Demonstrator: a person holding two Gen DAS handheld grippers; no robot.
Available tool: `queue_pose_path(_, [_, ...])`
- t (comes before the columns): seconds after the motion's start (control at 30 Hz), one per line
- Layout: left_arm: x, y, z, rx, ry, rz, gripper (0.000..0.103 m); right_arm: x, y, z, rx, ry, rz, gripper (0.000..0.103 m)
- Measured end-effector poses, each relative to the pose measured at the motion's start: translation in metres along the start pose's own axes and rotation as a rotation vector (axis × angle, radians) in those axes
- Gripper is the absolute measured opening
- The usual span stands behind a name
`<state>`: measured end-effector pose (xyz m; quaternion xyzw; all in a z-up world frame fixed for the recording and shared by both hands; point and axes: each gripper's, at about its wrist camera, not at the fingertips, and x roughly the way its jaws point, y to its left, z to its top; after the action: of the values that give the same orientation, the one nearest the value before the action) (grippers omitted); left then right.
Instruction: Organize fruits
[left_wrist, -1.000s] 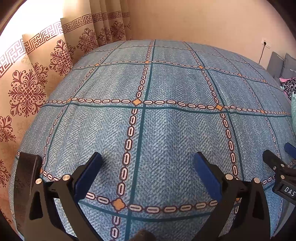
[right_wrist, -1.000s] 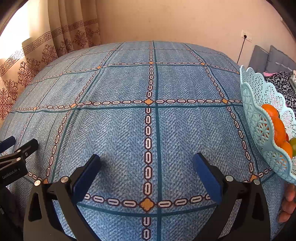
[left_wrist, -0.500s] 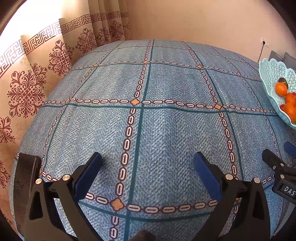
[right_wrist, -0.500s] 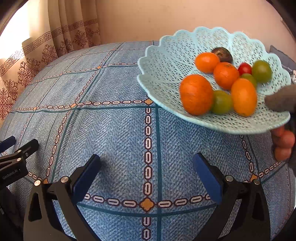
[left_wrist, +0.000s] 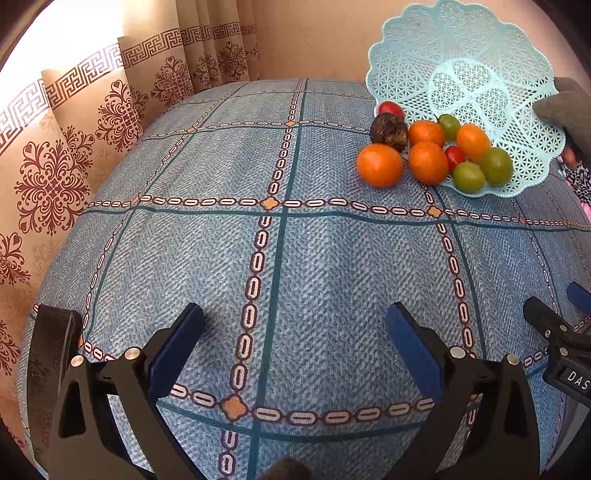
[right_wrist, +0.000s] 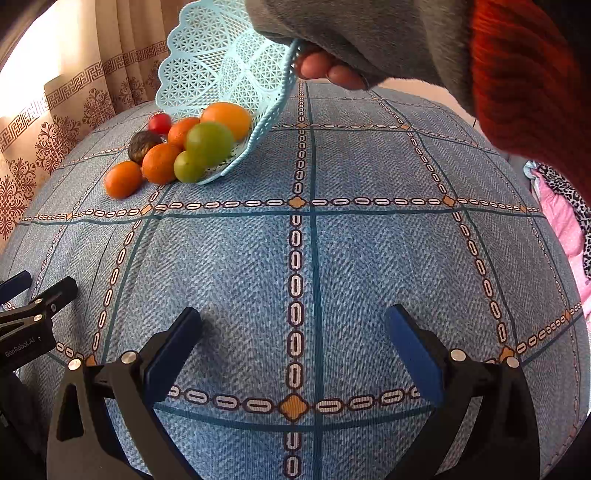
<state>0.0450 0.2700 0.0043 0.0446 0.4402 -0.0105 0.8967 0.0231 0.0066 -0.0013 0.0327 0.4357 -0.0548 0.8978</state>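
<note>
Basket tipped, fruit spilling onto blue bedspread (left_wrist: 221, 258).

Left gripper (left_wrist: 293, 334) and right gripper (right_wrist: 293, 332): jaws wide apart, empty, low over cloth. Fruits (left_wrist: 428, 155) well ahead, far right in left view, far left in right. Basket (left_wrist: 472, 59) tilted steeply, rim held by hand (right_wrist: 325, 68) in grey sleeve.

a bedroom at home

a bed (left_wrist: 280, 258) fills both views, covered by a blue checked bedspread (right_wrist: 332, 258) with chain-pattern stripes. patterned beige curtains (left_wrist: 92, 122) with dark red ornaments hang along one side, bright daylight behind them. plain cream walls (left_wrist: 314, 37) close the room. at the right edge lie pink and leopard-print fabrics (right_wrist: 565, 214).
</note>
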Motion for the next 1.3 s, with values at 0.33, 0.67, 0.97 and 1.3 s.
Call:
queue_pose_path(0.33, [0.0002, -0.0001, 0.0000, -0.003, 0.001, -0.005, 0.100, -0.0011, -0.0016, 0.0002, -0.001, 0.001, -0.001, 0.098])
queue_pose_path(0.67, [0.0004, -0.0001, 0.0002, -0.001, 0.001, -0.001, 0.100, -0.0004, -0.0009, -0.0004, -0.001, 0.000, -0.001, 0.098])
queue_pose_path(0.97, [0.0007, 0.0000, 0.0003, -0.001, 0.003, 0.000, 0.101, 0.0004, -0.0016, 0.0003, 0.000, 0.000, -0.001, 0.098])
queue_pose_path(1.3, [0.0005, -0.0001, 0.0004, -0.001, 0.003, 0.008, 0.101, 0.0009, -0.0017, 0.0001, 0.000, 0.000, -0.002, 0.098])
